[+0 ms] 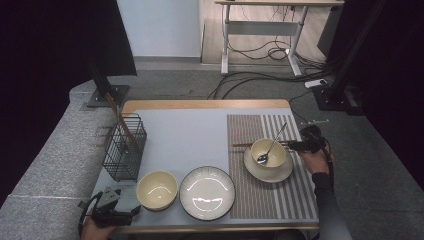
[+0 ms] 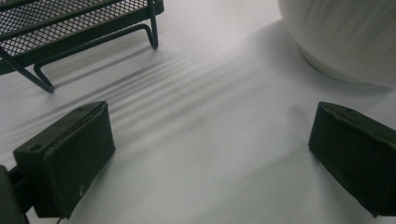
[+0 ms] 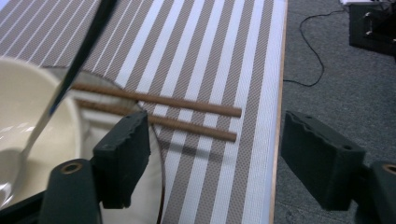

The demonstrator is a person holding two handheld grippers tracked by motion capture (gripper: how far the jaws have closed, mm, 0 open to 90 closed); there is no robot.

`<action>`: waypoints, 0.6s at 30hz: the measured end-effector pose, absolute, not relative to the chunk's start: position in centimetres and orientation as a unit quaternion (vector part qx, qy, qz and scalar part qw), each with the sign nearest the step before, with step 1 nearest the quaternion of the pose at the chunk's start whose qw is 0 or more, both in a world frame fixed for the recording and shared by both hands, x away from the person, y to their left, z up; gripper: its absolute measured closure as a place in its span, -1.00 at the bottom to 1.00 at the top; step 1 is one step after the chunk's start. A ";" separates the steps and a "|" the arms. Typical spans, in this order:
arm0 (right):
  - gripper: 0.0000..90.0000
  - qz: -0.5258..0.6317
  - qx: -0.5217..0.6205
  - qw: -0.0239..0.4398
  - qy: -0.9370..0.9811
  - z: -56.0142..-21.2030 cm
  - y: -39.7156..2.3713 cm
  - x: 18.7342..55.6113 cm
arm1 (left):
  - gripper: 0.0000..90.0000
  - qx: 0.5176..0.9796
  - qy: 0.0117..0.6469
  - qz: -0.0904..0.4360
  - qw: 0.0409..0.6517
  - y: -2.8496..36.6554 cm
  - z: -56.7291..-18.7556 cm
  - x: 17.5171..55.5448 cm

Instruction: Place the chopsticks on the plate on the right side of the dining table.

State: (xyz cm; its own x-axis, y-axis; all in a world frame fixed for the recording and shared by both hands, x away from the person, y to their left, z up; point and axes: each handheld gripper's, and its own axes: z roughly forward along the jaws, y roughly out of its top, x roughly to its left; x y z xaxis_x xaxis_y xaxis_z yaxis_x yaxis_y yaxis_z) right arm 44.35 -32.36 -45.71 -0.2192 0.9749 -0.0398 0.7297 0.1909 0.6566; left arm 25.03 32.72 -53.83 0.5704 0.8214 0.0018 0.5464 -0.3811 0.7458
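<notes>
A cream bowl (image 1: 268, 152) sits on a saucer (image 1: 270, 172) on the striped placemat (image 1: 300, 190), with a metal spoon (image 1: 272, 145) leaning in it. A pair of brown chopsticks (image 1: 242, 145) lies on the mat behind the bowl. My right gripper (image 1: 295, 145) hovers just right of the bowl, open. In the right gripper view the chopsticks (image 3: 187, 112) lie ahead of the right gripper (image 3: 219, 154), untouched, beside the bowl (image 3: 37, 121) and spoon handle (image 3: 79, 56). My left gripper (image 1: 135, 212) rests at the table's front left, open over bare table (image 2: 210, 149).
A second cream bowl (image 1: 157, 190) stands just right of the left gripper, and a white plate (image 1: 207, 192) beside it. A black wire basket (image 1: 124, 147) with wooden utensils stands at the left. The table's right edge (image 3: 278, 116) runs close to the right gripper; cables cross the floor beyond.
</notes>
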 end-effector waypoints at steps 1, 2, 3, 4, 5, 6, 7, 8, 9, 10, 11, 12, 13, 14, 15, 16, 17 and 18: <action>-0.54 0.263 0.580 0.236 0.734 -45.8 -32.3 44.5 | -1.00 0.809 0.423 0.190 0.362 32.7 -53.8 25.0; -0.62 0.262 0.584 0.246 0.728 -46.0 -32.3 44.9 | -1.00 0.809 0.423 0.190 0.362 32.7 -53.8 25.0; -0.66 0.262 0.586 0.249 0.726 -46.1 -32.3 45.1 | -1.00 0.809 0.423 0.190 0.362 32.7 -53.8 25.0; -0.66 0.262 0.586 0.249 0.726 -46.1 -32.3 45.1 | -1.00 0.809 0.423 0.190 0.362 32.7 -53.8 25.0; -0.69 0.259 0.591 0.255 0.720 -46.5 -32.2 45.6 | -1.00 0.809 0.422 0.190 0.362 32.7 -53.8 25.0; -0.72 0.258 0.591 0.257 0.719 -46.6 -32.2 45.8 | -1.00 0.809 0.423 0.190 0.361 32.7 -53.8 25.0; -0.72 0.258 0.591 0.257 0.719 -46.6 -32.2 45.8 | -1.00 0.809 0.423 0.190 0.361 32.7 -53.8 25.0; -0.76 0.248 0.596 0.269 0.715 -47.0 -32.2 46.2 | -1.00 0.809 0.423 0.190 0.362 32.7 -53.8 25.0; -0.78 0.246 0.597 0.272 0.714 -47.2 -32.2 46.4 | -1.00 0.809 0.423 0.190 0.362 32.7 -53.8 25.0; -0.81 0.245 0.598 0.274 0.713 -47.3 -32.2 46.5 | -1.00 0.809 0.423 0.190 0.362 32.7 -53.8 25.0; -0.84 0.244 0.599 0.279 0.710 -47.4 -32.1 46.7 | -1.00 0.809 0.423 0.190 0.362 32.7 -53.8 25.0; -0.87 0.242 0.599 0.282 0.709 -47.5 -32.1 46.8 | -1.00 0.809 0.423 0.190 0.361 32.7 -53.8 25.0; -0.87 0.243 0.599 0.288 0.707 -47.6 -32.0 46.9 | -1.00 0.809 0.423 0.190 0.362 32.7 -53.8 25.0; -0.87 0.242 0.598 0.290 0.707 -47.7 -32.0 47.0 | -1.00 0.809 0.423 0.190 0.362 32.7 -53.8 25.0; -0.88 0.244 0.597 0.292 0.706 -47.7 -31.9 47.1 | -1.00 0.809 0.423 0.191 0.362 32.7 -53.8 25.0; -0.88 0.244 0.598 0.294 0.704 -47.7 -31.9 47.2 | -1.00 0.809 0.423 0.190 0.362 32.7 -53.8 25.0; -0.88 0.246 0.598 0.295 0.703 -47.8 -31.8 47.4 | -1.00 0.809 0.423 0.191 0.362 32.7 -53.8 25.0; -0.88 0.246 0.599 0.294 0.703 -47.8 -31.8 47.5 | -1.00 0.809 0.423 0.190 0.362 32.7 -53.8 25.0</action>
State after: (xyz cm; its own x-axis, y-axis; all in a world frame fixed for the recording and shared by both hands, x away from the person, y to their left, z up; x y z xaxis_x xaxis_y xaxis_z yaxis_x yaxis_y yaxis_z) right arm 47.52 -31.79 -47.81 -0.1100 0.9869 -0.1184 0.6974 0.1615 0.6982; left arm 25.03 32.71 -53.84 0.5698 0.8218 0.0022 0.5462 -0.3807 0.7461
